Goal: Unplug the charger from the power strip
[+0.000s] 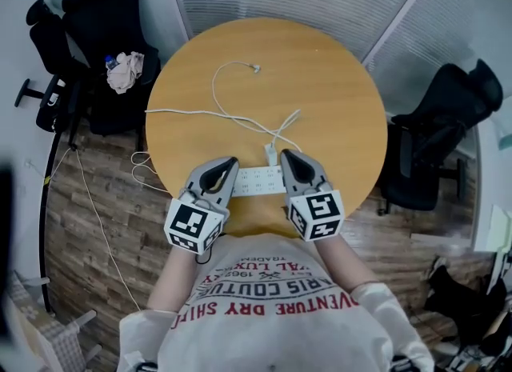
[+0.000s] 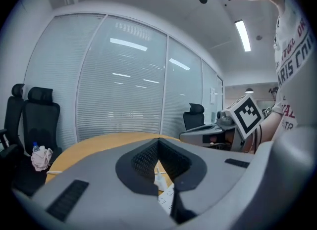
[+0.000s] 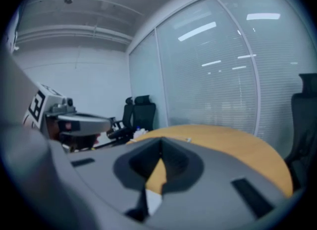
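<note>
Pre-grasp step. Charger (image 1: 271,154) sat on power strip (image 1: 254,180), lower centre of frame, apparently still plugged. Left gripper (image 1: 227,167) and right gripper (image 1: 288,159) were pressed together, empty. Next move likely required: spread right gripper, pinch charger, brace power strip

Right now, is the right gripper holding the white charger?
No, the right gripper has its jaws shut with nothing between them, and the white charger sits at the power strip.
</note>
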`<state>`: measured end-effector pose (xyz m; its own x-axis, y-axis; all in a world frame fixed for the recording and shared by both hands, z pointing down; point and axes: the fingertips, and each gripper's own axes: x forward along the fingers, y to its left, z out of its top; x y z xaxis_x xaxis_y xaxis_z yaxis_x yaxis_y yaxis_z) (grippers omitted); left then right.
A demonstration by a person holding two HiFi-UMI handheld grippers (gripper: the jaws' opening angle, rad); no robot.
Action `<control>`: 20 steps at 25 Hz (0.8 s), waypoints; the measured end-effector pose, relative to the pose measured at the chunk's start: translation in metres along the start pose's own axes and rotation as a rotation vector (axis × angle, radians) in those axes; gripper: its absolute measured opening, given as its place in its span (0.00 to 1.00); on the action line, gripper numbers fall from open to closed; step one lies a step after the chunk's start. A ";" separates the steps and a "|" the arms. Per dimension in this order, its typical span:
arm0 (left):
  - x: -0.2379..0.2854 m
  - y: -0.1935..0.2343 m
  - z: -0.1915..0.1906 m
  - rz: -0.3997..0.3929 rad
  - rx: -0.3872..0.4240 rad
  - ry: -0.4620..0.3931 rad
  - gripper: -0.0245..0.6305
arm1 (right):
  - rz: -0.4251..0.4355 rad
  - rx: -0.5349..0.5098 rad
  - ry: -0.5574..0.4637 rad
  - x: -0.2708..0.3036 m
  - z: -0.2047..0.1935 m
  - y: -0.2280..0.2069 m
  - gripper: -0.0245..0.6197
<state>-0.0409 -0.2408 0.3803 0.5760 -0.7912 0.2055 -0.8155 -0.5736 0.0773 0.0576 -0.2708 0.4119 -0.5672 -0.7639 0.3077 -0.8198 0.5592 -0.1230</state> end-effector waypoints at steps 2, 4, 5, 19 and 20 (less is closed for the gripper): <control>-0.002 -0.006 0.008 -0.012 0.018 -0.013 0.08 | 0.011 -0.010 -0.011 -0.003 0.003 0.003 0.08; -0.004 -0.008 0.011 -0.010 0.037 -0.017 0.08 | 0.023 -0.022 -0.018 -0.005 0.005 0.007 0.08; -0.004 -0.008 0.011 -0.008 0.043 -0.015 0.08 | 0.028 -0.029 -0.021 -0.005 0.006 0.009 0.08; -0.009 -0.002 0.008 0.013 0.010 -0.026 0.08 | 0.070 -0.063 -0.018 -0.010 0.011 0.023 0.08; -0.010 -0.001 0.008 0.016 0.009 -0.027 0.08 | 0.071 -0.064 -0.020 -0.010 0.011 0.023 0.08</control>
<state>-0.0453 -0.2345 0.3701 0.5640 -0.8058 0.1802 -0.8243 -0.5623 0.0655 0.0435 -0.2540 0.3951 -0.6260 -0.7272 0.2815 -0.7709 0.6315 -0.0830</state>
